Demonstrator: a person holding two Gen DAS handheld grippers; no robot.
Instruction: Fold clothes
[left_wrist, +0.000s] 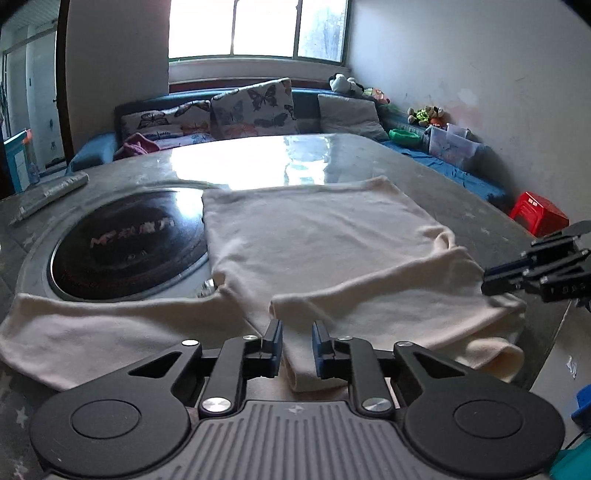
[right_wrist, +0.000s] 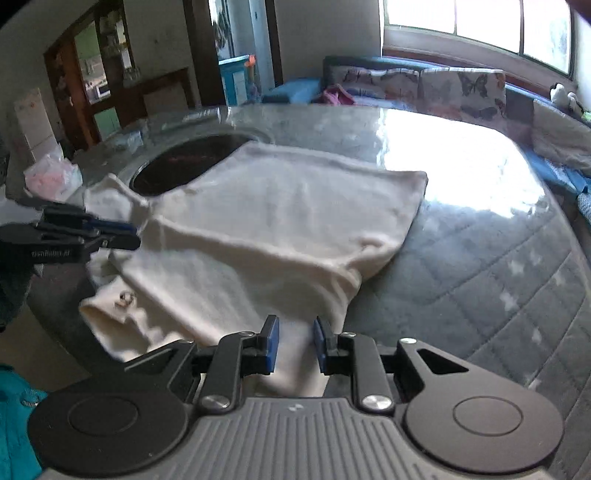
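Note:
A cream long-sleeved top (left_wrist: 314, 243) lies spread on the grey table, its hem toward the window and its collar at the near edge. One sleeve (left_wrist: 92, 325) stretches out to the left. The other sleeve (left_wrist: 388, 310) is folded across the body. My left gripper (left_wrist: 297, 341) is open just above the collar area, with cloth between its fingers but not pinched. My right gripper (right_wrist: 295, 343) is open over the garment's right shoulder (right_wrist: 295, 362), also not pinching. The top shows in the right wrist view (right_wrist: 280, 221). Each gripper appears in the other's view, the right one (left_wrist: 491, 280) and the left one (right_wrist: 129, 236).
A round black induction cooktop (left_wrist: 125, 243) is set into the table (left_wrist: 461, 206), partly under the top. A wrapped grey bundle (left_wrist: 48, 195) lies at the far left. A sofa with butterfly cushions (left_wrist: 255, 107) stands behind. A red stool (left_wrist: 539, 214) stands at the right.

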